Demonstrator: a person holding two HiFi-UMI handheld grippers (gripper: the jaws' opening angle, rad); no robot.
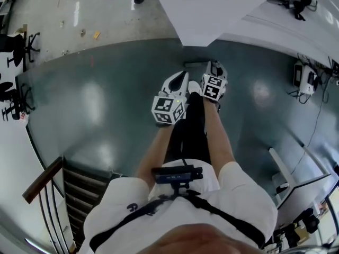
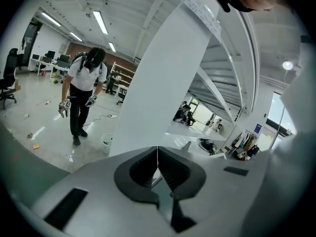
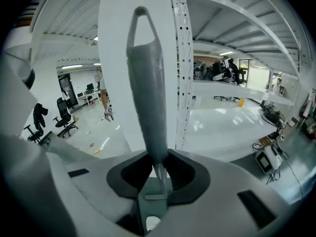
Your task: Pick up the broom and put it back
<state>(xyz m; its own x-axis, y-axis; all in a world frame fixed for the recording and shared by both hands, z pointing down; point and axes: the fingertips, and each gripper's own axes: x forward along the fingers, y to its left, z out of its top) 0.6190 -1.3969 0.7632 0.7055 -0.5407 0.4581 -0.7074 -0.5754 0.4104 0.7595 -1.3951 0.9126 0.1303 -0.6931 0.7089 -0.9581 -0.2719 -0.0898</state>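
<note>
Grey floor (image 1: 106,99), white pillar (image 1: 212,9) ahead: my right tongs (image 3: 157,169) clamp the broom (image 3: 145,98), loop end toward the pillar, probably for hanging; left tongs (image 2: 158,162) pinched shut, empty.

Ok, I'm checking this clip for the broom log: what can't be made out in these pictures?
- Broom head: right gripper view shows only the grey handle clamped in the right gripper; the rest is behind the camera.
- Head view: the handle cannot be picked out, likely under the right gripper.
- Grey shape at the white pillar's foot, head view: too small to identify.
</note>
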